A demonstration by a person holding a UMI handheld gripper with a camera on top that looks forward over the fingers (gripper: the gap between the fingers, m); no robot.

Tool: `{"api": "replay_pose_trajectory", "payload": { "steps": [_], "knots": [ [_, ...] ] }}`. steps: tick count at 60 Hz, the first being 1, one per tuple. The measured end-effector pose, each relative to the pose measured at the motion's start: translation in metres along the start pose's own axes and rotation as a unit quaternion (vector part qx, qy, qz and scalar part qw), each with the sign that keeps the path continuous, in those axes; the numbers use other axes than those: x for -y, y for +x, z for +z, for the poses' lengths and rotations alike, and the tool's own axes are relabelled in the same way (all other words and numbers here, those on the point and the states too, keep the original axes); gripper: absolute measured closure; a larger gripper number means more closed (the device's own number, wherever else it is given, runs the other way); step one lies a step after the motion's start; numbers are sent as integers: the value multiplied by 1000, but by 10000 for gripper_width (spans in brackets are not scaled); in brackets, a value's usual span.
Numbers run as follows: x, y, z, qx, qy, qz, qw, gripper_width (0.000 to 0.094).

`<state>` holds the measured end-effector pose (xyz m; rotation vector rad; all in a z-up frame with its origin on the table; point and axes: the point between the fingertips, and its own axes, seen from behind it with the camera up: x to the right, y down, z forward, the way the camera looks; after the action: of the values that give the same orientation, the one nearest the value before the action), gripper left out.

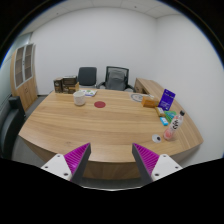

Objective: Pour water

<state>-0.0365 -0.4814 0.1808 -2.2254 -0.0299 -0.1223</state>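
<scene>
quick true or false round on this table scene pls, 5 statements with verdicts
1. The tool holds a cup between its fingers. False: the fingers stand open with nothing between them, over the near edge of the wooden table.
2. Two office chairs stand at the far end of the table. True.
3. A purple box stands on the table, beyond the fingers and to the right. True.
4. The table top is glass. False: it is light wood.
5. A light-coloured cup sits toward the table's far end, well beyond the fingers. True.
</scene>
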Motion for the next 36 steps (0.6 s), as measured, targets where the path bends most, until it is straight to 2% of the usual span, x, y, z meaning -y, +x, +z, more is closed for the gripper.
{"api": "replay_pose_trajectory", "payload": {
  "steps": [8,21,36],
  "knots": [
    [-22,88,30,-22,-1,12,1000,78],
    [-44,232,92,-52,22,27,998,79],
    [-35,341,187,-44,54,57,996,81]
  ]
}}
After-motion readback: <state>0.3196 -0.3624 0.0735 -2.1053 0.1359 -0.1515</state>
